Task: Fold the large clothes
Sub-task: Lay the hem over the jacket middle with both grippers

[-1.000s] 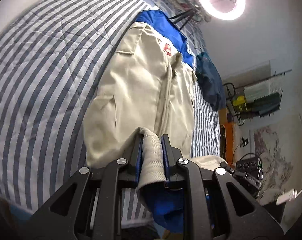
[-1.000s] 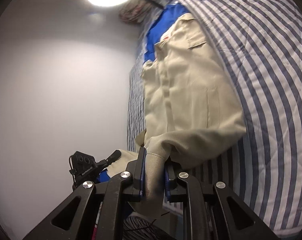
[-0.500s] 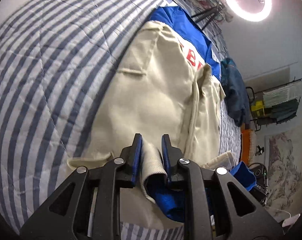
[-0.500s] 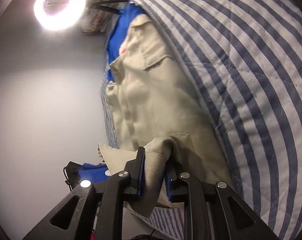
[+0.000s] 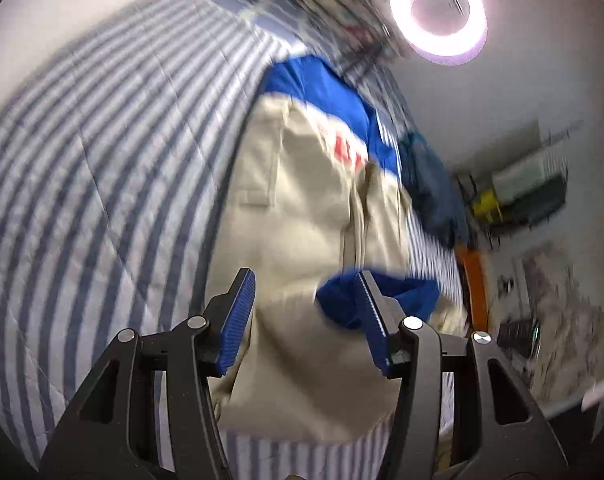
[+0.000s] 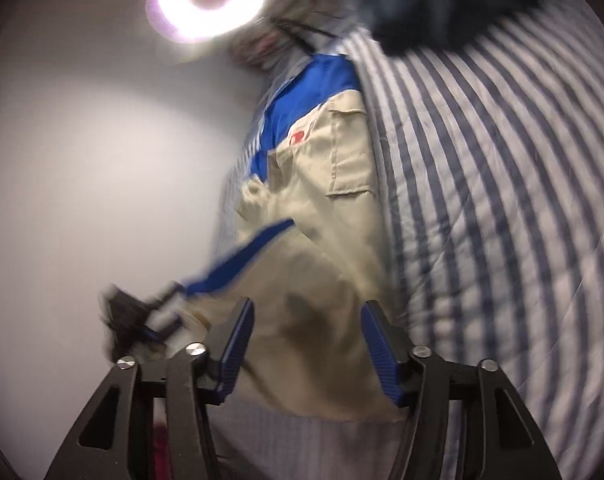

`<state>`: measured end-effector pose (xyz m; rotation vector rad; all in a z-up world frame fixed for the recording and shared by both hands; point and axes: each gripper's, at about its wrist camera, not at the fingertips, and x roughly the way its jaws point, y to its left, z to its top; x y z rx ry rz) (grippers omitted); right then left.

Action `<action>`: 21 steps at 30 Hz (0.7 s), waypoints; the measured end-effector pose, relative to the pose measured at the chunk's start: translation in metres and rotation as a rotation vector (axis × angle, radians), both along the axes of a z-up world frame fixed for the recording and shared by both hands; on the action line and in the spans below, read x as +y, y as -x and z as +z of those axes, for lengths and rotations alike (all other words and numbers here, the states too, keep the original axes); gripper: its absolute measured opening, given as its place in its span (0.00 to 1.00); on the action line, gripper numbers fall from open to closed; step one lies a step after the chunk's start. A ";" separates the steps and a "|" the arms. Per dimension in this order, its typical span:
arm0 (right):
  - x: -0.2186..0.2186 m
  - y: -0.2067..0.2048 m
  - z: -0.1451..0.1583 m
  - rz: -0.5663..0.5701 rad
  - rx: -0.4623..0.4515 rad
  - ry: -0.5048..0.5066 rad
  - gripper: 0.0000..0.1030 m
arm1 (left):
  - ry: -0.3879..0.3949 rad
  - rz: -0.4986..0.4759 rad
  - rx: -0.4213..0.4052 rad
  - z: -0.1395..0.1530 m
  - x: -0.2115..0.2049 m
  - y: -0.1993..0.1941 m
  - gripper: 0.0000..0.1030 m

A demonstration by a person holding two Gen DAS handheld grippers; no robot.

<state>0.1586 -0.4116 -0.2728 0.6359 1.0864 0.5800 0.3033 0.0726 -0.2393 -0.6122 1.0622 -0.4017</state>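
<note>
A beige and blue jacket (image 5: 302, 208) lies lengthwise on the striped bedspread (image 5: 82, 168), its near end folded over with a blue flap (image 5: 405, 288) showing. My left gripper (image 5: 305, 308) is open and empty above the near end. In the right wrist view the same jacket (image 6: 325, 264) lies under my right gripper (image 6: 305, 340), which is open and empty. A blue edge (image 6: 238, 260) of the jacket sticks out to the left. Both views are motion-blurred.
A ring light (image 5: 437, 12) stands at the bed's far end. A dark blue garment (image 5: 429, 184) lies on the bed beside the jacket. A rack with bins (image 5: 517, 192) and a black device (image 6: 130, 320) stand off the bed's side.
Both grippers opened and let go of the jacket's hem, which dropped onto the jacket. Both grippers pulled back and up.
</note>
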 end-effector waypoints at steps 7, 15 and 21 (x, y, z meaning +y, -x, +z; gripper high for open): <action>0.029 -0.001 -0.016 0.101 -0.081 0.131 0.53 | -0.072 -0.080 -0.021 -0.019 -0.016 0.023 0.51; 0.028 -0.010 -0.017 0.098 -0.129 0.116 0.56 | 0.027 -0.076 -0.082 -0.013 0.009 0.051 0.51; 0.041 -0.015 -0.022 0.129 -0.144 0.132 0.56 | -0.068 -0.168 -0.115 -0.018 -0.031 0.048 0.51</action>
